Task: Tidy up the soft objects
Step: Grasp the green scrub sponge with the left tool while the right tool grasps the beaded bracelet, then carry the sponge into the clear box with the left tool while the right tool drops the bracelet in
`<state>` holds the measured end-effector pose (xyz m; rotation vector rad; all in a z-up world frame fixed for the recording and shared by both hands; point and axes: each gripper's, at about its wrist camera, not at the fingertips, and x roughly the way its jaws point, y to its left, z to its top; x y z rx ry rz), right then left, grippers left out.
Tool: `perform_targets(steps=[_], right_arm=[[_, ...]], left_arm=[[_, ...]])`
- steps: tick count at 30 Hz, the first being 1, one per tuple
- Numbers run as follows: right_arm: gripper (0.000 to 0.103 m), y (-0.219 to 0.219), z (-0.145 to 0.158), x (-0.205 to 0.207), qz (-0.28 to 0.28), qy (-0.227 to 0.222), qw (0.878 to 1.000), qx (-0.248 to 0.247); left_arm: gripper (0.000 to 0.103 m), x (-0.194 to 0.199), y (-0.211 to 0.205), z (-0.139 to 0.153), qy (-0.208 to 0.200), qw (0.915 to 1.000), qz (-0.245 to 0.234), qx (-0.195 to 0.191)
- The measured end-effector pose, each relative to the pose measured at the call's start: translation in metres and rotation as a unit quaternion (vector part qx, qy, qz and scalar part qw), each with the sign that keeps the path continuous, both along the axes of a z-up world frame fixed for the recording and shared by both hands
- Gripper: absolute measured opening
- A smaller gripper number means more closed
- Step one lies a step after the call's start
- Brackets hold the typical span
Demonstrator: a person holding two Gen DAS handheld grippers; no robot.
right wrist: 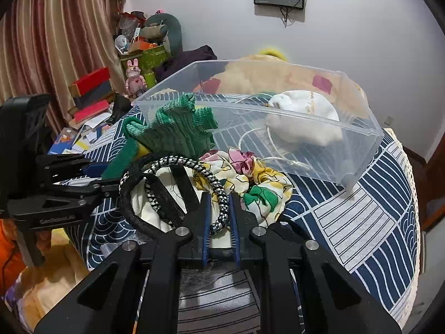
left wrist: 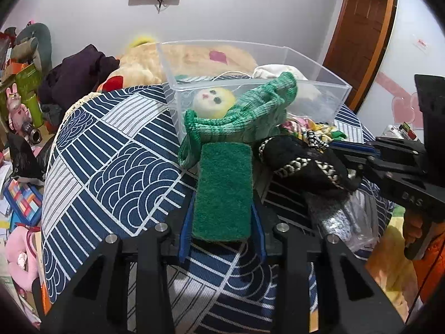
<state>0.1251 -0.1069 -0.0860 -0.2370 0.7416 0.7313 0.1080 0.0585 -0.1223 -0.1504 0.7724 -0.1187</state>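
My left gripper [left wrist: 222,150] is shut on a green scouring sponge [left wrist: 224,189], held over the blue patterned cloth. A green knitted piece [left wrist: 244,114] hangs over the near wall of a clear plastic bin [left wrist: 319,72], which holds a yellow-haired doll head [left wrist: 212,100] and a white cloth [right wrist: 303,119]. My right gripper [right wrist: 219,197] is shut on the braided black-and-white trim of a black knitted item [right wrist: 178,186]; it also shows in the left wrist view [left wrist: 300,161]. A floral cloth [right wrist: 250,178] lies beside it.
The cloth-covered table [left wrist: 111,150] drops off at the left and right. A large beige plush [left wrist: 192,61] lies behind the bin. A silver glittery pouch [left wrist: 331,214] lies at the right. Toys and boxes [right wrist: 139,55] crowd the floor and shelf beyond.
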Motion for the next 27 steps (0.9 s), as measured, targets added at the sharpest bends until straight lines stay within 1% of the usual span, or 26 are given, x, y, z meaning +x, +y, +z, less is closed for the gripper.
perform_targets(steps=[5, 13, 16, 20, 24, 27], right_arm=[[0.007, -0.006, 0.010, -0.006, -0.007, -0.020, 1.000, 0.014], [0.006, -0.017, 0.048, -0.017, -0.019, -0.071, 0.996, 0.052], [0.006, -0.020, 0.063, -0.019, -0.025, -0.092, 0.993, 0.068], [0.006, -0.025, 0.083, -0.012, -0.041, -0.116, 0.988, 0.089], [0.006, -0.026, 0.096, -0.003, -0.060, -0.132, 0.984, 0.105], [0.006, -0.023, 0.101, 0.007, -0.075, -0.143, 0.981, 0.105]], left_arm=[[0.036, -0.016, 0.003, 0.015, -0.018, 0.9998, 0.002, -0.003], [0.036, -0.037, 0.005, 0.052, -0.065, 0.9978, 0.004, -0.010], [0.036, -0.038, 0.004, 0.066, -0.082, 0.9966, 0.003, -0.005], [0.036, -0.030, 0.004, 0.084, -0.103, 0.9947, 0.004, 0.004], [0.036, -0.014, 0.005, 0.100, -0.122, 0.9924, 0.009, 0.011], [0.036, 0.003, 0.009, 0.107, -0.126, 0.9920, 0.011, 0.000]])
